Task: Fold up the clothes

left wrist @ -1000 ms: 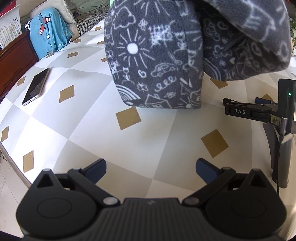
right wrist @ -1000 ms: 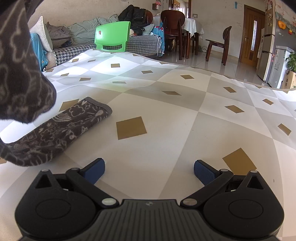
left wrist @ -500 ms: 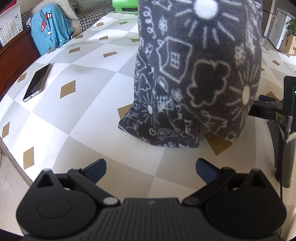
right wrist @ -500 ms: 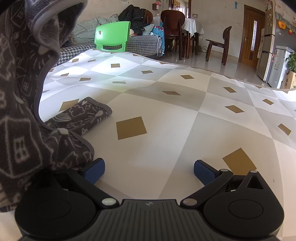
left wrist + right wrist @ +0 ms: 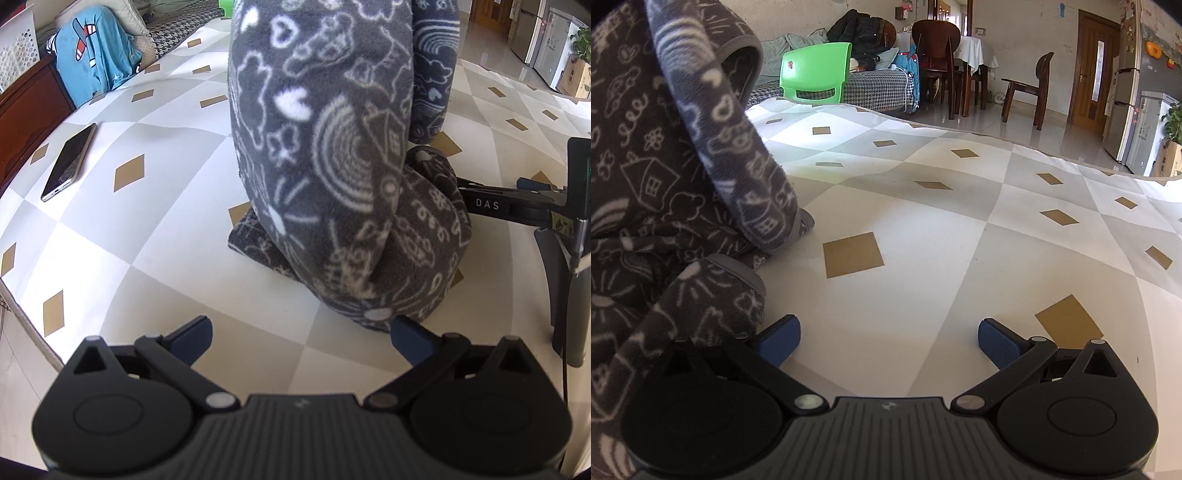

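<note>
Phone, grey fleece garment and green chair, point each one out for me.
phone [image 5: 69, 161], left wrist view, middle of its dark screen.
grey fleece garment [image 5: 321, 155], left wrist view, hanging patterned front.
green chair [image 5: 814, 70], right wrist view, centre of its backrest.

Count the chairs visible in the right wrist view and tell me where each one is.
3, maybe more hidden. A green plastic chair stands beyond the table's far edge; a dark wooden chair sits at the white-clothed dining table; another wooden chair stands right of it, near the door.

The grey fleece garment [image 5: 332, 177] has dropped lower, now bunching against both claws.
</note>
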A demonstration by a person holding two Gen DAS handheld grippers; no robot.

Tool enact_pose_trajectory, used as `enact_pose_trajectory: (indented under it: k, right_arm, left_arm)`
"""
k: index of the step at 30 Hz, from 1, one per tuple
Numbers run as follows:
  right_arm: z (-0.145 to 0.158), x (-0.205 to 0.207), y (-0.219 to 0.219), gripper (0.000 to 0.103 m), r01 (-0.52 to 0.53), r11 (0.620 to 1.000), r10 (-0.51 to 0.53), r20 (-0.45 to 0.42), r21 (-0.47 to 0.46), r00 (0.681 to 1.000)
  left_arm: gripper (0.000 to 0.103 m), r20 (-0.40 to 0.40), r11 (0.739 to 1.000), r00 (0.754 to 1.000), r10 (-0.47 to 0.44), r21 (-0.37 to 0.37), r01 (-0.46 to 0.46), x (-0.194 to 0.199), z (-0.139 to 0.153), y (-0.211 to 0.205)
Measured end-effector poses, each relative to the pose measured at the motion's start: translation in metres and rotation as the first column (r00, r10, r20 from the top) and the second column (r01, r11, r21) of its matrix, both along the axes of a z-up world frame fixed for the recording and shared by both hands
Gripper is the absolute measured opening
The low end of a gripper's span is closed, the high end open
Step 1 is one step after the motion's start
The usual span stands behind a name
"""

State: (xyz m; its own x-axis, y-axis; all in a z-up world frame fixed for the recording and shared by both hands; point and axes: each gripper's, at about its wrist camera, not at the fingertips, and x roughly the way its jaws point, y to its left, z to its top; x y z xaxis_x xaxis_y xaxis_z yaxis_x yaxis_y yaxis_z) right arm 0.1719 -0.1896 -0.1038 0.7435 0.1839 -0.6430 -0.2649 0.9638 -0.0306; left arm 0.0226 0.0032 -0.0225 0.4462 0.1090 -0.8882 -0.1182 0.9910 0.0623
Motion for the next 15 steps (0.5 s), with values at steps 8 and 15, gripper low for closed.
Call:
enact_pose_trajectory:
  k: [8,15]
  right_arm:
    - [0.0,0.0001,0.0001,0.103,0.0,1.0,0.0,0.0,0.0,1.0]
    - [-0.0001,-0.0001,0.0001,0.103,0.0,1.0,0.0,0.0,0.0,1.0]
  left_arm:
    - [0.103,-0.008,1.0,1.0,-0.004,-0.007,0.004,0.0006,-0.0014,-0.0026]
    - [0.103,-0.009,1.0,1.0,-0.004,-0.007,0.004,0.0014,-0.0012,-0.0039]
